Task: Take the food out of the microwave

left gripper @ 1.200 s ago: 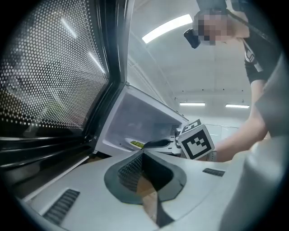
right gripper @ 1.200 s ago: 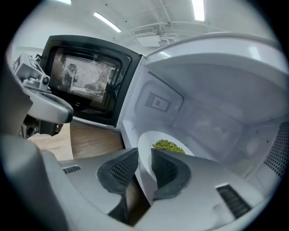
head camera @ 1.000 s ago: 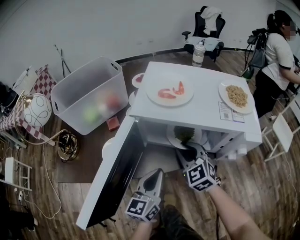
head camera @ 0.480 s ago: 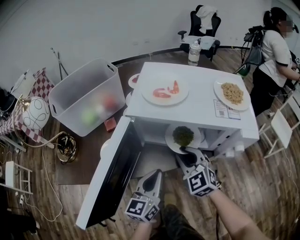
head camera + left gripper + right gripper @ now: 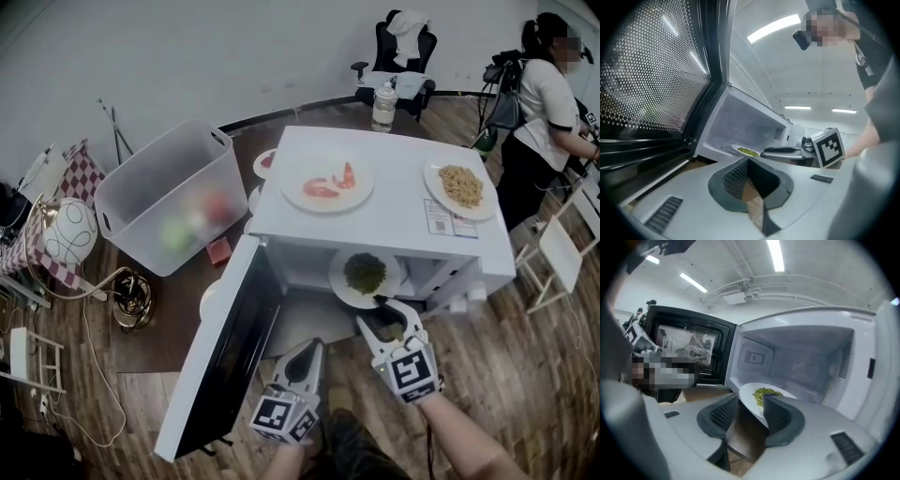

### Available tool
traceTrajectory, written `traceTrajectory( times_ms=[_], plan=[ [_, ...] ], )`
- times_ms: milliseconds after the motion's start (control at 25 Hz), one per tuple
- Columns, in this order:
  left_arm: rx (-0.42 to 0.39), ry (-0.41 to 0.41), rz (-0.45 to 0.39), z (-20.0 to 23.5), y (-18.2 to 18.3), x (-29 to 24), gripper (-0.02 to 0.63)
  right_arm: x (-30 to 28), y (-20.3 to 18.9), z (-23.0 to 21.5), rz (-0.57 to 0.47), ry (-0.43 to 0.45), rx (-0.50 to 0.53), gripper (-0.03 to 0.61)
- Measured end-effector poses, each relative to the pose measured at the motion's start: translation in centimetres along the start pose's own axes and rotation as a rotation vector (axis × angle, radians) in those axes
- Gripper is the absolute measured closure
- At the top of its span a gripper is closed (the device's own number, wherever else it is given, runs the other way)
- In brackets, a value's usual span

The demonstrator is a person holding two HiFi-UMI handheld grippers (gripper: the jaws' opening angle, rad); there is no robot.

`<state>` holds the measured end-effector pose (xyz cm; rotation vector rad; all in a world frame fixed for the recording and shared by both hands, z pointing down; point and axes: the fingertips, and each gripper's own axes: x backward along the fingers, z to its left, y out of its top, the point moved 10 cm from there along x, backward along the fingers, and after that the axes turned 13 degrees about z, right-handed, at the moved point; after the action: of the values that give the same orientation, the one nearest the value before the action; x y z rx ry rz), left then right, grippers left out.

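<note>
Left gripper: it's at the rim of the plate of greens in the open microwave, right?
No, the right gripper is at the rim of the plate of greens in the open microwave, as the head view shows; its jaws have just been opening, the rim between them.

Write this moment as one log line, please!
microwave: door open | plate of greens: at the opening | right gripper: jaws just opening, plate rim between them | left gripper: shut, empty

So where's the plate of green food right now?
Head view, centre-right: the plate of green food sits in the open microwave's mouth, its near rim between the right gripper's jaws, which have just been opening.
</note>
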<state>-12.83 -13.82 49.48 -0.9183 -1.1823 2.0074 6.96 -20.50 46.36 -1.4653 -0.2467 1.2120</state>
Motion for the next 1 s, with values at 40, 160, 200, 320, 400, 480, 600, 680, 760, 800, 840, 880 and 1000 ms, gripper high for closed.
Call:
traceTrajectory(
  times_ms=[40,160,200,320,400,480,600,680,760,800,840,880,1000],
  plan=[
    [0.001,-0.001,0.001,0.0,0.0,0.0,0.612,0.5,-0.3,-0.2,-0.009,0.002,-0.088,0.405],
    [0.003,-0.005,0.003,0.1,0.0,0.0,0.612,1.1,-1.3,-0.9,-0.02,0.011,-0.349,0.405],
    [0.002,-0.006,0.003,0.1,0.0,0.0,0.612,1.2,-1.6,-1.1,-0.018,0.013,-0.412,0.405],
    [0.003,-0.006,0.006,0.1,0.0,0.1,0.612,1.1,-2.3,-1.4,-0.012,0.026,-0.56,0.403],
    [0.003,-0.006,0.007,0.0,0.0,0.2,0.612,0.8,-2.9,-1.6,-0.024,0.052,-0.679,0.403],
    [0.002,-0.007,0.006,-0.1,0.0,0.1,0.612,0.5,-3.5,-1.8,-0.039,0.08,-0.815,0.342],
    [-0.001,-0.011,0.007,-0.2,0.0,0.2,0.612,-0.1,-4.1,-1.9,-0.052,0.114,-0.968,0.344],
    [-0.002,-0.012,0.004,-0.3,0.0,0.1,0.612,-0.6,-4.1,-1.9,-0.076,0.147,-1.072,0.344],
    [0.0,-0.01,0.006,-0.4,-0.1,0.1,0.612,-1.1,-4.2,-2.0,-0.102,0.173,-1.177,0.344],
    [0.002,-0.01,0.009,-0.4,-0.1,0.1,0.612,-1.4,-4.2,-2.0,-0.111,0.182,-1.213,0.348],
    [0.003,-0.01,0.012,-0.4,-0.2,0.1,0.612,-1.6,-4.1,-2.0,-0.121,0.192,-1.237,0.373],
    [0.004,-0.011,0.015,-0.5,-0.3,0.2,0.612,-1.9,-4.0,-1.9,-0.129,0.201,-1.253,0.396],
    [0.006,-0.008,0.019,-0.4,-0.5,0.2,0.612,-2.3,-4.0,-2.0,-0.137,0.207,-1.283,0.436]
  ],
)
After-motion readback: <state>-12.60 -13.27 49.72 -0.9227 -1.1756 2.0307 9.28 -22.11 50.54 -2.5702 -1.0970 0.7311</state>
